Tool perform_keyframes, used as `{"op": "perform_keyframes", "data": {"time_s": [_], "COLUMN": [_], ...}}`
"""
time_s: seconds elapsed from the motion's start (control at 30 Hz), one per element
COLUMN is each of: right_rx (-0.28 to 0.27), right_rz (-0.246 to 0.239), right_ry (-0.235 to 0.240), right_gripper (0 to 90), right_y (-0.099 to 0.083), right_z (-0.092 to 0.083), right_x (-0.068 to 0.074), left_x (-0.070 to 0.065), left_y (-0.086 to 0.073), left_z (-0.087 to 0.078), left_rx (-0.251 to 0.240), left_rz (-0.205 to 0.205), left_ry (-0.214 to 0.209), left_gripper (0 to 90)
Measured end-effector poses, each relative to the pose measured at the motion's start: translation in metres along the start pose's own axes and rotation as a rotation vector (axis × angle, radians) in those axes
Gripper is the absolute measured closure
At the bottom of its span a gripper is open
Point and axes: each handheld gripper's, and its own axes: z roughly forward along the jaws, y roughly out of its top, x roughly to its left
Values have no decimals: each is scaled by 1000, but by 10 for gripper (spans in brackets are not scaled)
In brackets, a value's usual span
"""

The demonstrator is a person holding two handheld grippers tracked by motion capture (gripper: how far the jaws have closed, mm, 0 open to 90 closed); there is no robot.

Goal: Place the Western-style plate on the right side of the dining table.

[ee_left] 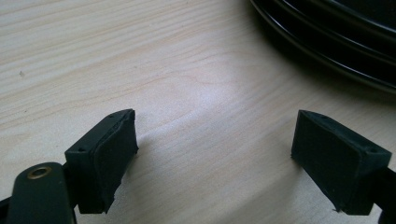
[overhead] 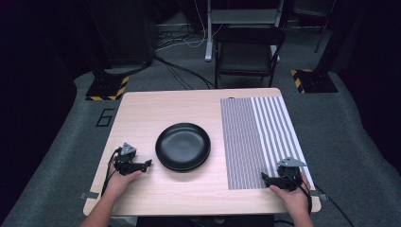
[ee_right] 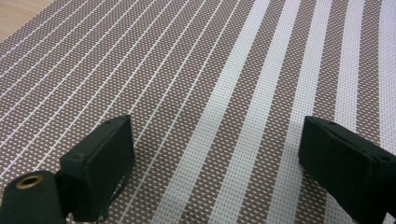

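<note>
High view: black plates (overhead: 183,146) stacked mid-table, striped placemat (overhead: 257,142) to their right. Left gripper (overhead: 147,164) beside the stack, right gripper (overhead: 265,177) on the mat's near edge; likely step is moving a plate onto the mat.

Left gripper view: jaws wide, empty; plate rims (ee_left: 327,42) ahead, approach low under the rim.

Right gripper view: jaws wide, empty, over mat (ee_right: 196,84). Nothing obstructs.

A light wooden table (overhead: 142,109) carries black plates (overhead: 183,146), stacked near its middle; a striped mat (overhead: 257,137) lies flat along its right side, well apart from the plates. The mat reaches from the far edge nearly to the near edge
</note>
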Motion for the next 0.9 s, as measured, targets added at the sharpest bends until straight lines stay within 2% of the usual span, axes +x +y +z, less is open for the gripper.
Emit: {"op": "perform_keyframes", "data": {"time_s": [0.73, 0.87, 0.9], "right_rx": [-7, -6, -9], "right_rz": [1, 4, 2], "right_ry": [-1, -1, 0], "right_gripper": [121, 121, 126], "right_y": [0, 0, 0], "right_z": [-1, 0, 0], "right_x": [-1, -1, -1], "left_x": [1, 1, 2], "left_y": [0, 0, -1], "left_z": [0, -1, -2], "left_rx": [-6, -1, -17], "left_rz": [-13, -15, -21], "left_ry": [12, 17, 18], "left_gripper": [148, 170, 203]}}
